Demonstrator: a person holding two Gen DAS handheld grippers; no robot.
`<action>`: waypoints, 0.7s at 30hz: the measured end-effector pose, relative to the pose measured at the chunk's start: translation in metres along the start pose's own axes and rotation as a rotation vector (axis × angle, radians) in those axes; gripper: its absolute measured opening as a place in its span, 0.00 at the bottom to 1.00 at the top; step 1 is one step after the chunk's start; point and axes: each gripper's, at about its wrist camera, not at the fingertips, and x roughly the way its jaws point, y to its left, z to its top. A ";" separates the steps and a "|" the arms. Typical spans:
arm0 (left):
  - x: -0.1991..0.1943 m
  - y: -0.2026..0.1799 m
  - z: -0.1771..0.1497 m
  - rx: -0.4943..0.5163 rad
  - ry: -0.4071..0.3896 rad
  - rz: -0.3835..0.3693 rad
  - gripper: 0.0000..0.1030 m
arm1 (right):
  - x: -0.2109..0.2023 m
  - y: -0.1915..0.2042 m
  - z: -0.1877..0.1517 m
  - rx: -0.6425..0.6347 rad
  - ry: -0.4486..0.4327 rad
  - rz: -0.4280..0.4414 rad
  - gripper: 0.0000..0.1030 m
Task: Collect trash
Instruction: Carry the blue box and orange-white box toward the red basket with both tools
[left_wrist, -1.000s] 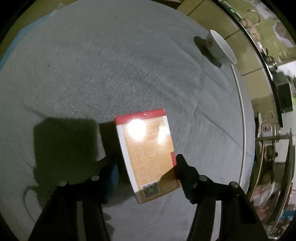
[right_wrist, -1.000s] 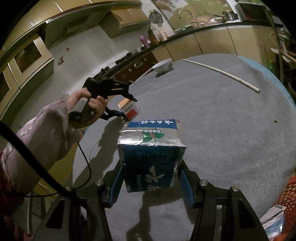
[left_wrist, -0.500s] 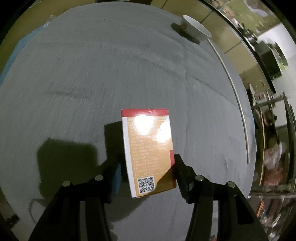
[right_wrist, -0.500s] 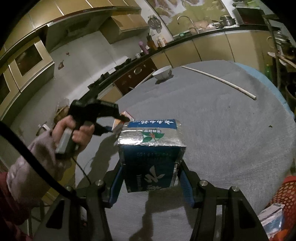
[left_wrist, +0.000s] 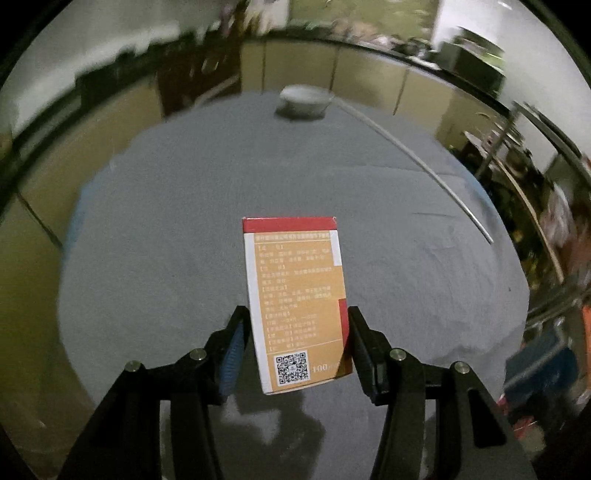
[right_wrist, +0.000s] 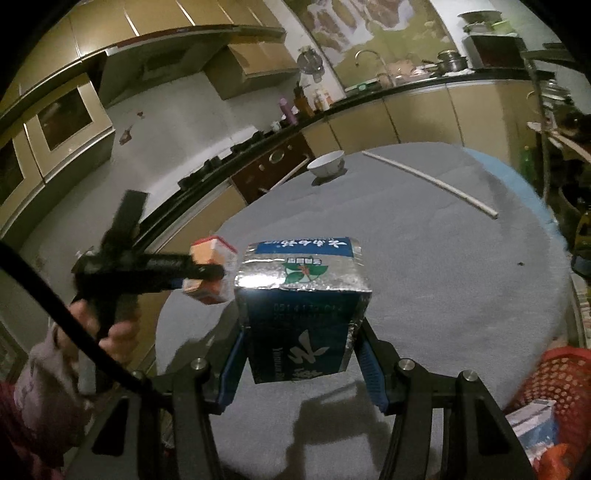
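Orange-and-red carton (left_wrist: 297, 306) sits clamped in my left gripper (left_wrist: 295, 350), blue foil-topped carton (right_wrist: 303, 310) in my right gripper (right_wrist: 301, 363), both above the counter (right_wrist: 424, 266). I judge both should travel level, grips firm, toward the red basket (right_wrist: 561, 380) at the counter's near right edge.

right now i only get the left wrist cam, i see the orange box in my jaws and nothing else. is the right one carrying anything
Observer: Yes, the right gripper is shut on a blue carton with a silver top.
Operator: any bin nearby
Observer: A red mesh basket sits at the lower right of the right wrist view, with a carton already inside.
Operator: does my box look secure from there
Observer: The left gripper holds the orange box clear above the table.
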 end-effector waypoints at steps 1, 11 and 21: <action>-0.006 -0.002 -0.002 0.027 -0.027 0.010 0.53 | -0.007 0.000 0.000 0.003 -0.010 -0.009 0.57; -0.057 -0.071 -0.019 0.219 -0.214 0.045 0.53 | -0.068 -0.006 -0.005 0.026 -0.090 -0.077 0.57; -0.091 -0.129 -0.042 0.347 -0.307 0.013 0.53 | -0.123 -0.021 -0.020 0.065 -0.134 -0.140 0.57</action>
